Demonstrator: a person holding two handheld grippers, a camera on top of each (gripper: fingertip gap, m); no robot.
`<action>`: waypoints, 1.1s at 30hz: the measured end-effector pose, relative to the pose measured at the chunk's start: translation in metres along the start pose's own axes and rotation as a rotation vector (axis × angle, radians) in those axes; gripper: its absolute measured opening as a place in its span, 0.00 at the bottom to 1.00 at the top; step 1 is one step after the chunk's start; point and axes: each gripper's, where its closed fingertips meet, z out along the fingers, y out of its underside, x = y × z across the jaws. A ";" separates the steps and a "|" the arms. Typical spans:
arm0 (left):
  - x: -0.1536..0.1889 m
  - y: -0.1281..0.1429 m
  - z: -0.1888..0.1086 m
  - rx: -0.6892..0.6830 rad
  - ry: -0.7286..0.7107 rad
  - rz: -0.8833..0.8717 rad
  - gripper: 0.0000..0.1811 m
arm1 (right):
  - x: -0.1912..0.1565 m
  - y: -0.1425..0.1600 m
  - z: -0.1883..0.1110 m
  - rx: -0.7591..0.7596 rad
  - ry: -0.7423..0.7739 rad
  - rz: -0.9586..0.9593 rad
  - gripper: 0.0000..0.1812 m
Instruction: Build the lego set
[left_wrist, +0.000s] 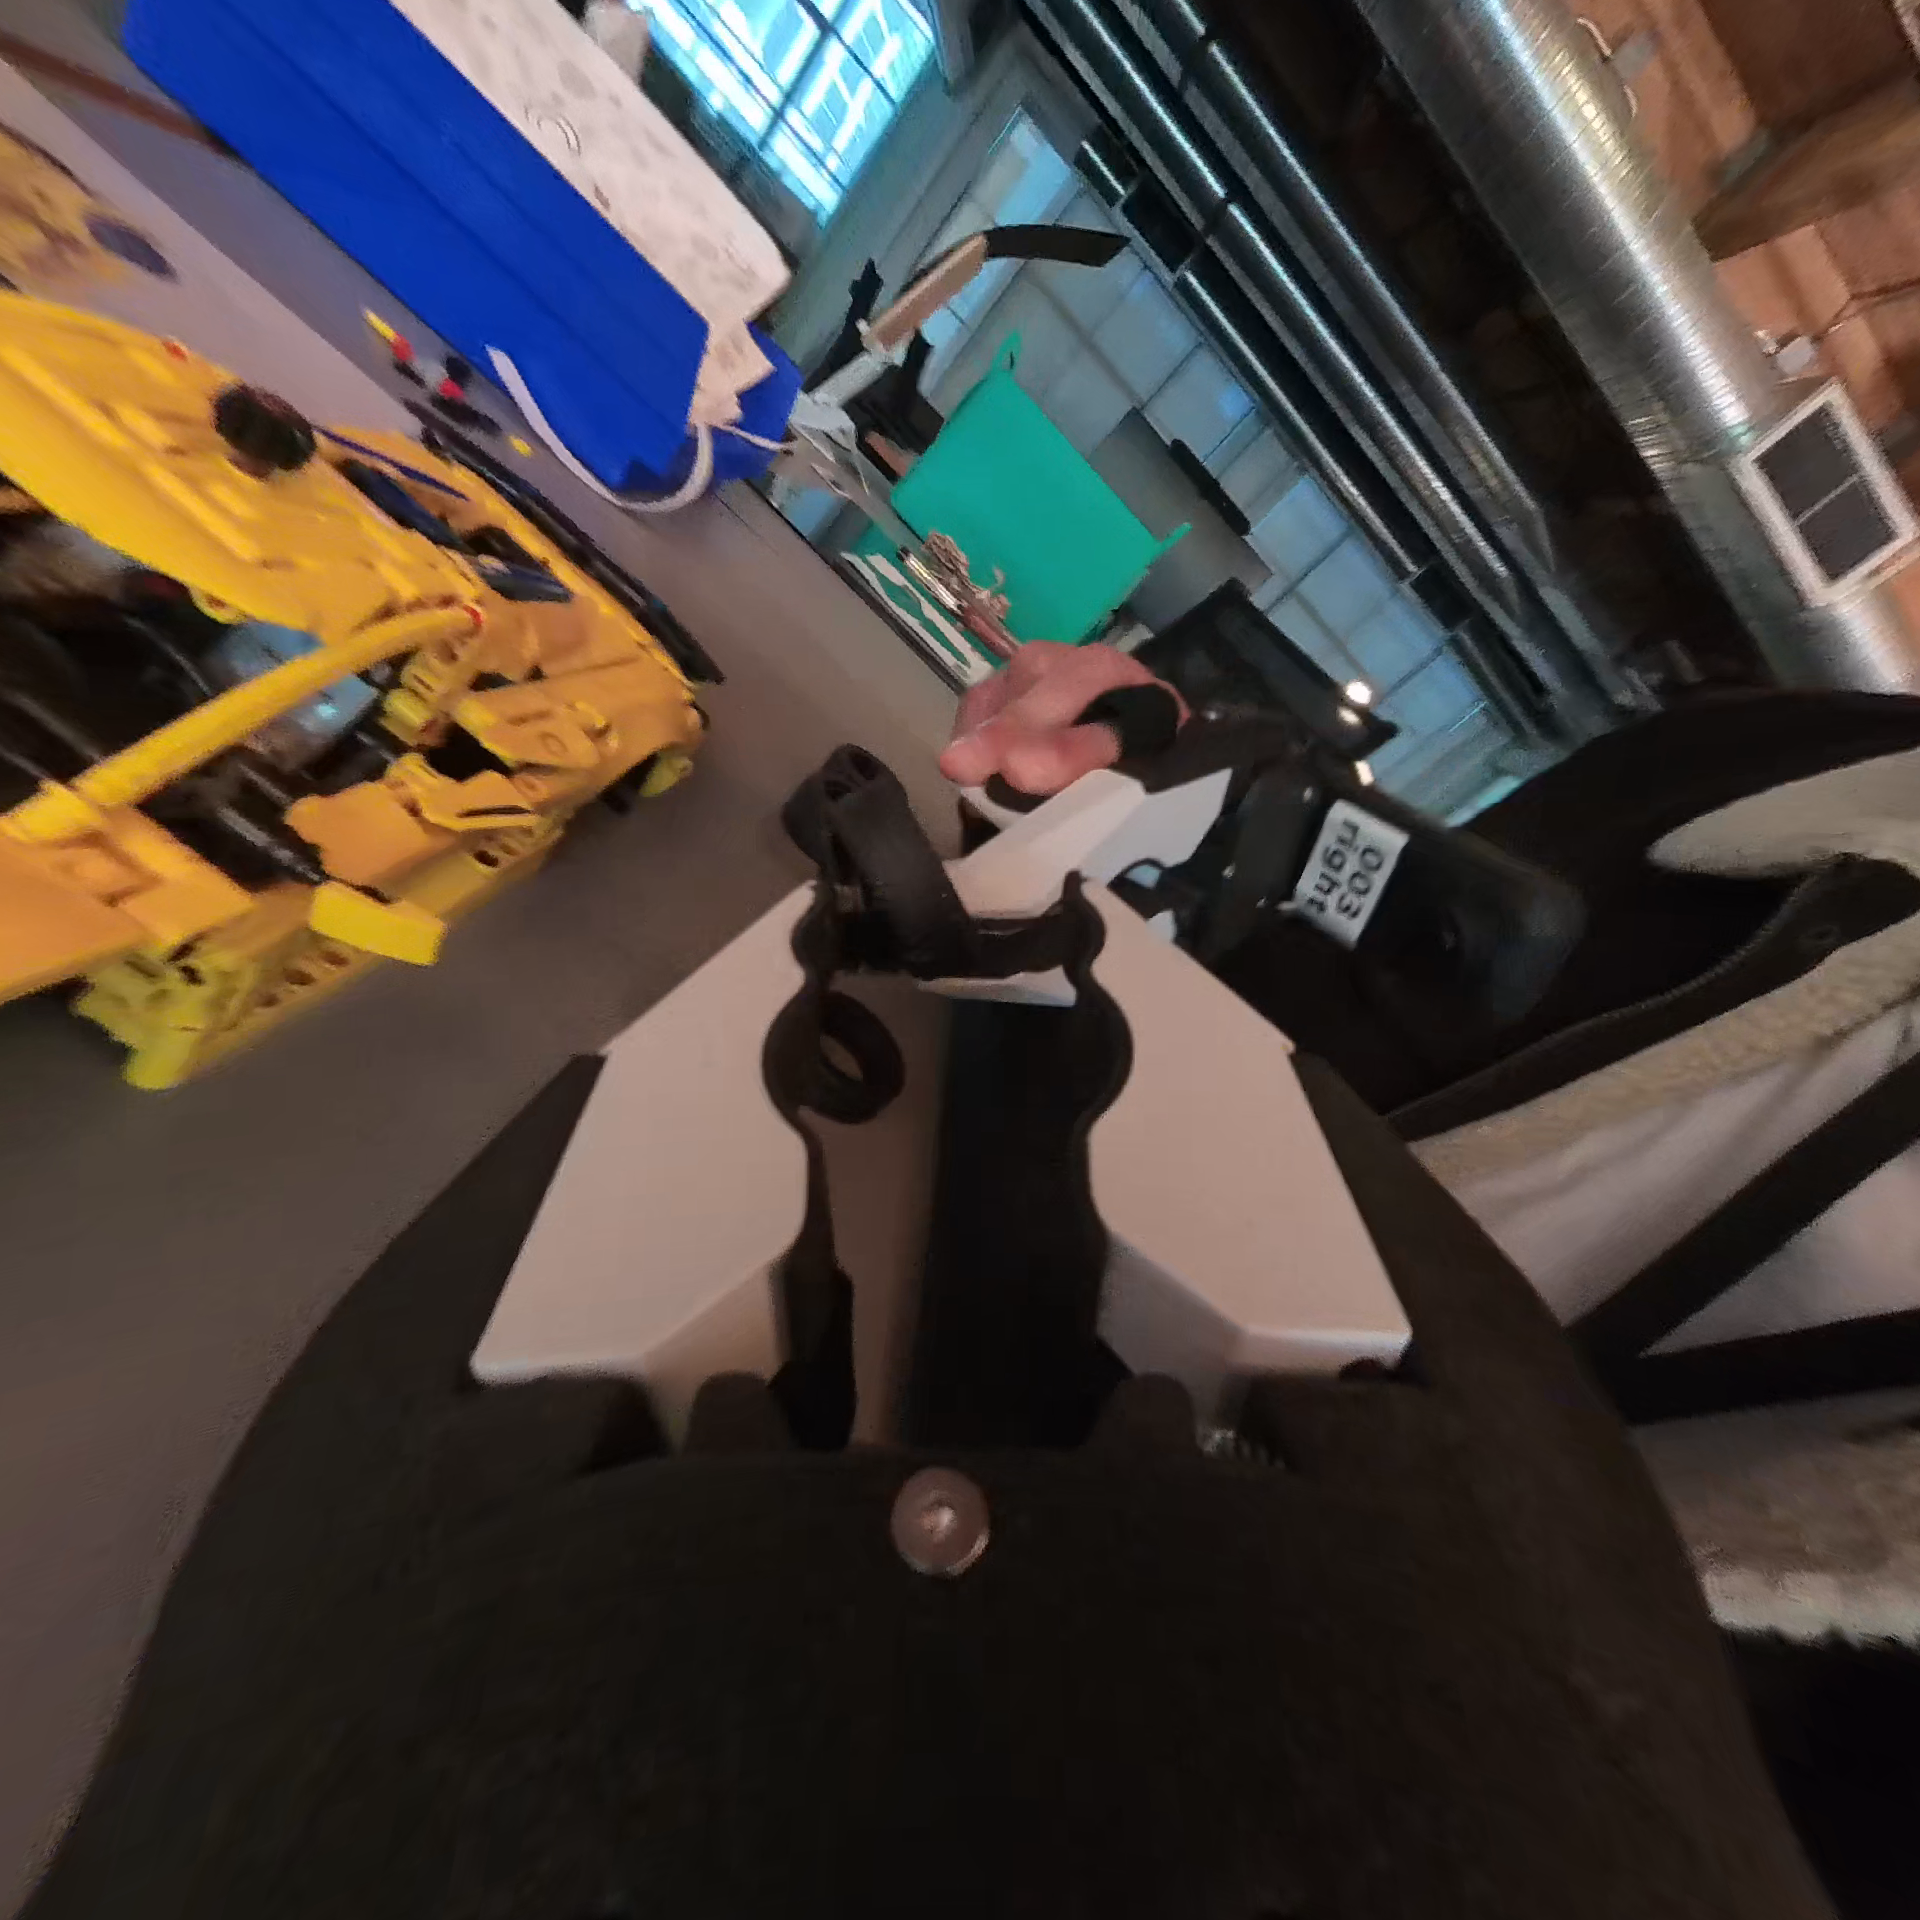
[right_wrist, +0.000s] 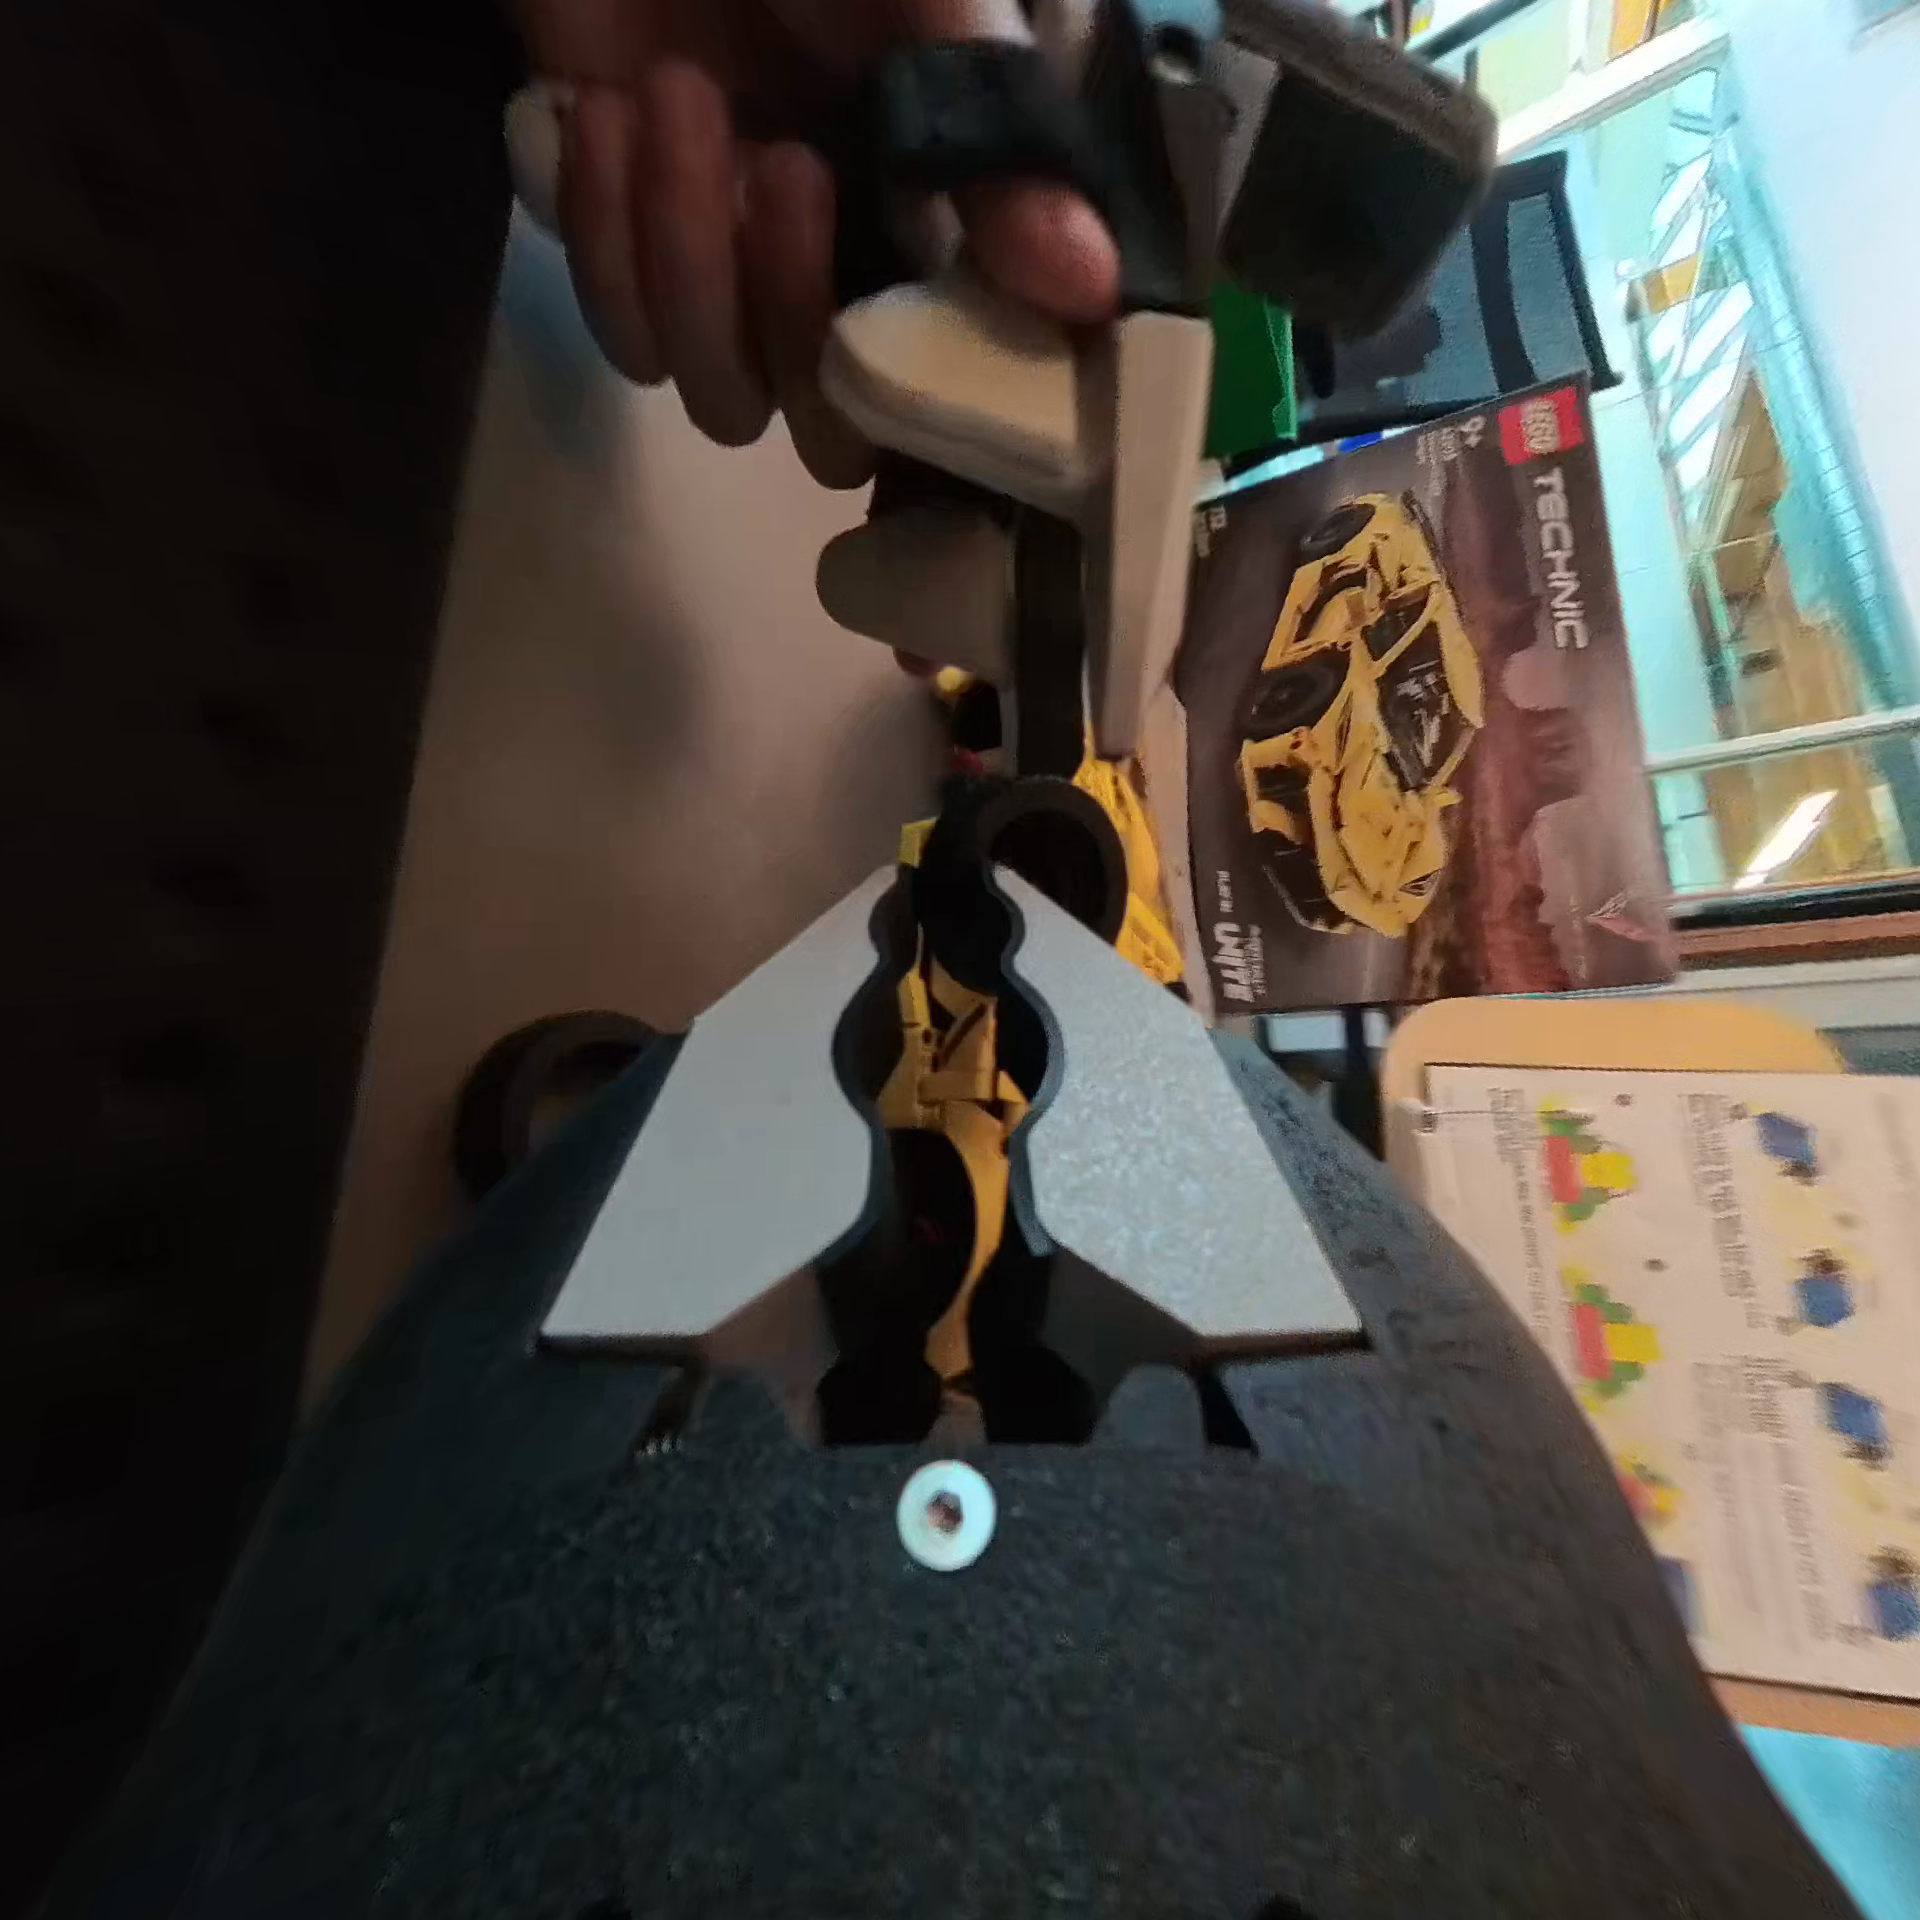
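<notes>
Left hand-held gripper (left_wrist: 935, 935) clenched on a black tyre (left_wrist: 868, 862); right hand-held gripper (right_wrist: 961, 883) clenched on the same tyre, apparently. Yellow car (left_wrist: 312, 665) sits on the bench (left_wrist: 260, 1195), just left. Judgement: steady both grips, seat tyre squarely before releasing.

A grey surface (left_wrist: 810, 623) runs toward tall windows (left_wrist: 790, 83) that let in pale blue daylight. Ribbed silver ducts (left_wrist: 1579, 343) cross beside brick wall (left_wrist: 1766, 125). A teal panel (left_wrist: 1029, 520) stands at the surface's far end, and a blue box (left_wrist: 416, 208) lies on it.
</notes>
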 end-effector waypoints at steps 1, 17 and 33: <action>0.000 0.002 0.002 -0.014 0.014 -0.032 0.26 | -0.001 0.000 0.001 -0.021 0.011 -0.045 0.06; -0.016 0.003 -0.007 -0.076 -0.180 0.211 0.14 | 0.047 -0.024 -0.028 0.293 0.056 0.700 0.14; 0.029 0.010 0.007 -0.053 0.039 0.215 0.12 | 0.003 -0.030 -0.018 0.349 -0.627 1.266 0.15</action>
